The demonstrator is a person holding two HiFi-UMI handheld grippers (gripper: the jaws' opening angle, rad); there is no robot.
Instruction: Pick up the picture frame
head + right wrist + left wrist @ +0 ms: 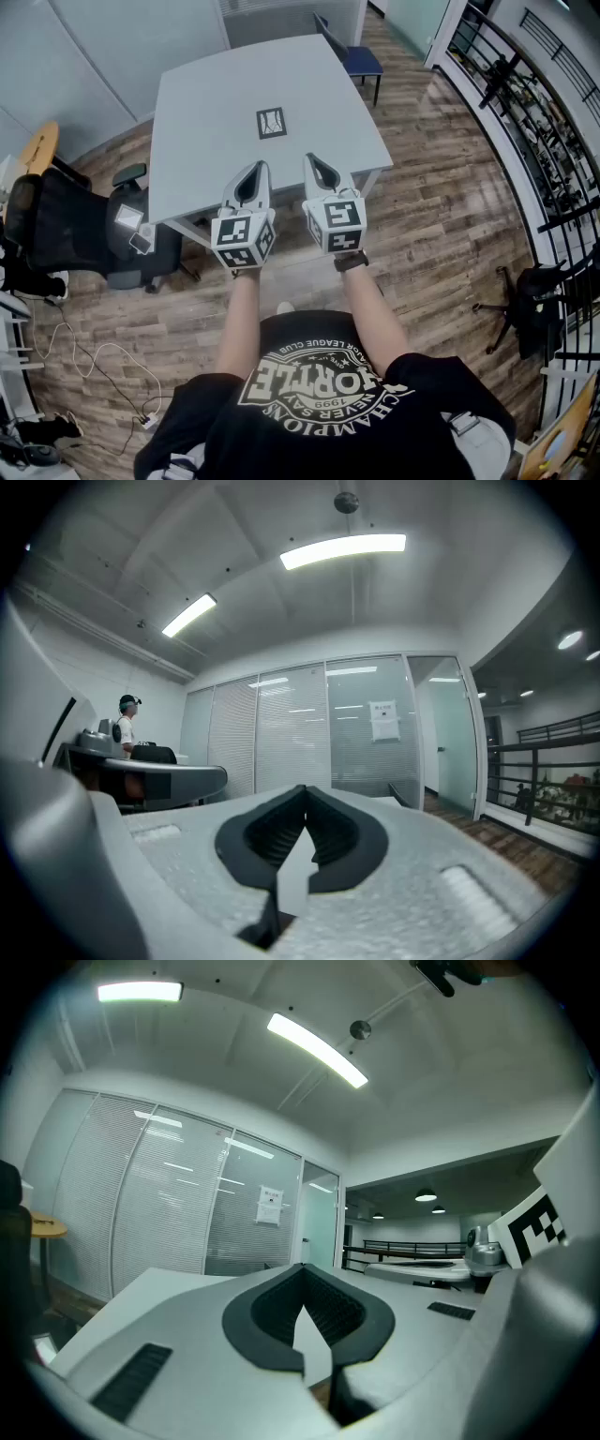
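Observation:
A small dark picture frame (271, 122) with a pale picture lies flat near the middle of the grey table (197, 112). My left gripper (258, 166) and right gripper (310, 158) are held level side by side over the table's near edge, short of the frame. Both are shut with nothing between their jaws; the tips meet in the left gripper view (302, 1269) and the right gripper view (305, 791). The frame does not show in either gripper view.
A black office chair (84, 230) stands left of the table, a blue chair (356, 58) at its far side. Black railings (525, 103) run along the right, with another dark chair (525, 300) on the wooden floor. Glass partition walls stand behind the table.

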